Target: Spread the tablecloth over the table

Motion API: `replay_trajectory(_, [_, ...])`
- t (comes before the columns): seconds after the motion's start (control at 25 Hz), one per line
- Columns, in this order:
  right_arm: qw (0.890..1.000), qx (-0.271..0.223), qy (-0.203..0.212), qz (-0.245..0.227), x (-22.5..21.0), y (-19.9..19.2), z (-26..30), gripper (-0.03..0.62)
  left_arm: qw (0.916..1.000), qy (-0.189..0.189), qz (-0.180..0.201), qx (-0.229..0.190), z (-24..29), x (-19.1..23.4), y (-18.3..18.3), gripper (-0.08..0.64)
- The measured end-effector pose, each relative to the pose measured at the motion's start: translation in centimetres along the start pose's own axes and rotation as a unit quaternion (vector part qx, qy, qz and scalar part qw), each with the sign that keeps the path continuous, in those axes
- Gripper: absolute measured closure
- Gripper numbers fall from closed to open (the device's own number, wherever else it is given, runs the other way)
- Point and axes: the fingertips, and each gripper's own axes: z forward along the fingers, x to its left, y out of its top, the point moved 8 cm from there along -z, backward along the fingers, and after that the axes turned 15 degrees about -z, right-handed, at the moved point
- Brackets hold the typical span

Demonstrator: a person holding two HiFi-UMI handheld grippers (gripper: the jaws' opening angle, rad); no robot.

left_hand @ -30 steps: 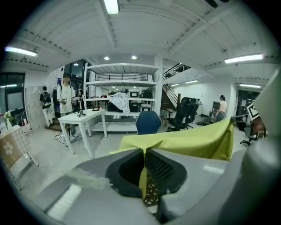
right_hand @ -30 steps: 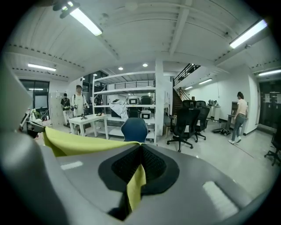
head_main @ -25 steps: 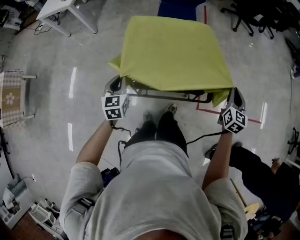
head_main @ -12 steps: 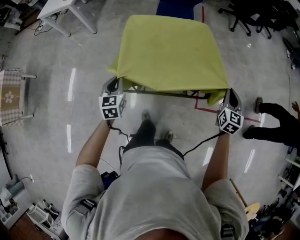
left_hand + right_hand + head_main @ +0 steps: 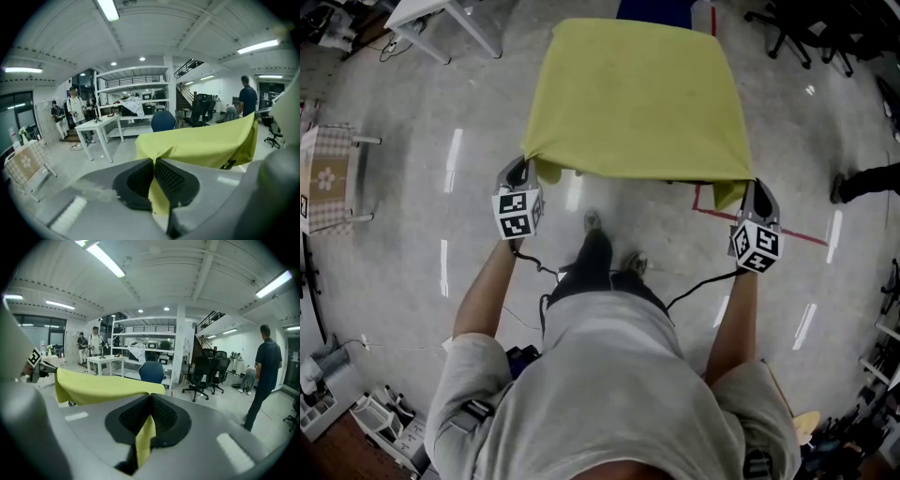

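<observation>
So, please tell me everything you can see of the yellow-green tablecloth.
The tablecloth is plain yellow-green fabric, soft and matte. It is spread nearly flat as a rough rectangle, hiding whatever carries it. The left gripper is shut on its near left corner, the right gripper on its near right corner; a small flap hangs at each.

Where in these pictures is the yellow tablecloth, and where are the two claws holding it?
tablecloth (image 5: 637,94), head view, middle of its flat top.
left claw (image 5: 153,162), left gripper view, between its tips, shut on the tablecloth.
right claw (image 5: 149,398), right gripper view, between its tips, shut on the tablecloth.
</observation>
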Motion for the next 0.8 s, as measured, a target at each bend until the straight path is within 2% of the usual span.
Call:
replay_trajectory(0.28, [0.999, 0.019, 0.027, 0.006, 0.9, -2.2, -1.3, 0.583, 0.9992, 0.032, -0.009, 0.023, -0.7, 0.1, -2.6, 0.531])
replay_trajectory(0.52, [0.998, 0.041, 0.05, 0.006, 2.9, -4.7, -0.9, 0.583, 0.9967, 0.061, 0.005, 0.053, -0.4, 1.1, -5.5, 0.531])
replay_trajectory(0.68, [0.997, 0.047, 0.057, 0.007, 3.7, -5.2, -1.0, 0.583, 0.9971, 0.062, 0.008, 0.044, -0.6, 1.5, -6.3, 0.531])
replay_trajectory(0.8, [0.997, 0.053, 0.061, 0.006, 4.1, -5.5, -1.1, 0.583, 0.9973, 0.052, -0.009, 0.05, -0.6, 1.5, -6.6, 0.531])
